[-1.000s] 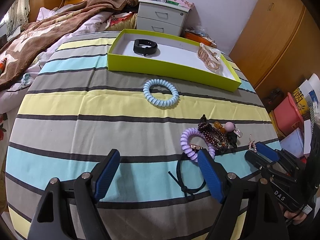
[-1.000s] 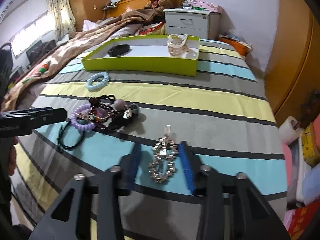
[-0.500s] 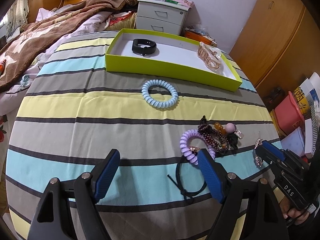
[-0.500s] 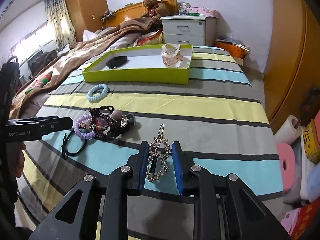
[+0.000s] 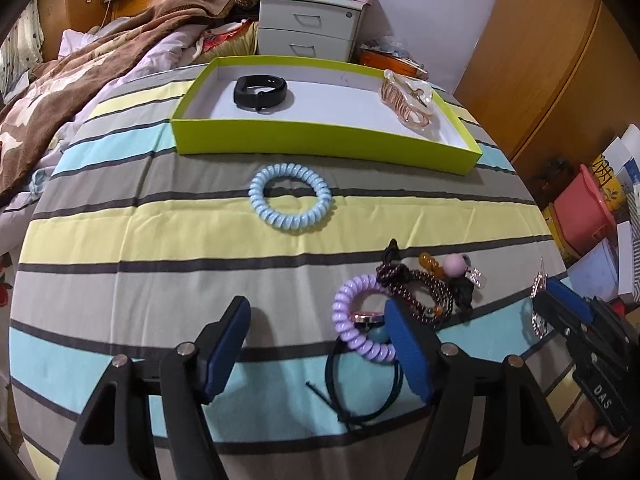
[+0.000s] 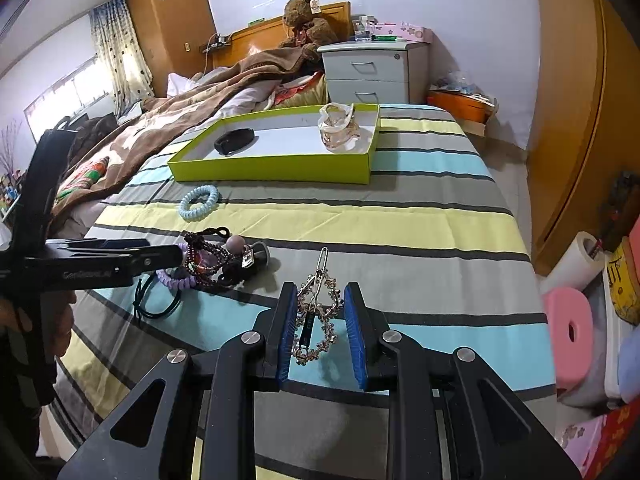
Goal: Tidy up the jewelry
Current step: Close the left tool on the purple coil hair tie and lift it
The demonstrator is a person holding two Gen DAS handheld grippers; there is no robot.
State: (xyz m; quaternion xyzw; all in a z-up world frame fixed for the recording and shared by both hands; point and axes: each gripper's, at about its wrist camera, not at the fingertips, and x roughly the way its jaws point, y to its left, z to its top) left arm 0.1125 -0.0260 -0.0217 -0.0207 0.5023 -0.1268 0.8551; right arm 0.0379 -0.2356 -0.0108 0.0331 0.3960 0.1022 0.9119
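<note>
The green tray sits on the striped bedspread and serves as the landmark. Inside it: a black band toward its left end, and a rose-gold hair claw at its right end. The rest of the tray floor is bare white.

Task item: a silver hair clip, teardrop-shaped, edged with small metallic beads, with a plain wire loop at its far tip. It stands lengthwise between the blue pads of the right gripper, which is closed narrowly on it, well short of the tray and off the bedspread.

In front of the tray, just beside its near wall, lies a pale blue coil hair tie. Farther from the tray is a heap: purple coil tie, dark bead bracelets, a black cord loop.

Left gripper: jaws spread wide, holding nothing, hovering over the purple coil's side of the heap.

Versus one second ago: the clip lay flat on the bedspread between loosely spread right fingers; these have since closed and lifted it. Left gripper and tray contents unchanged.
</note>
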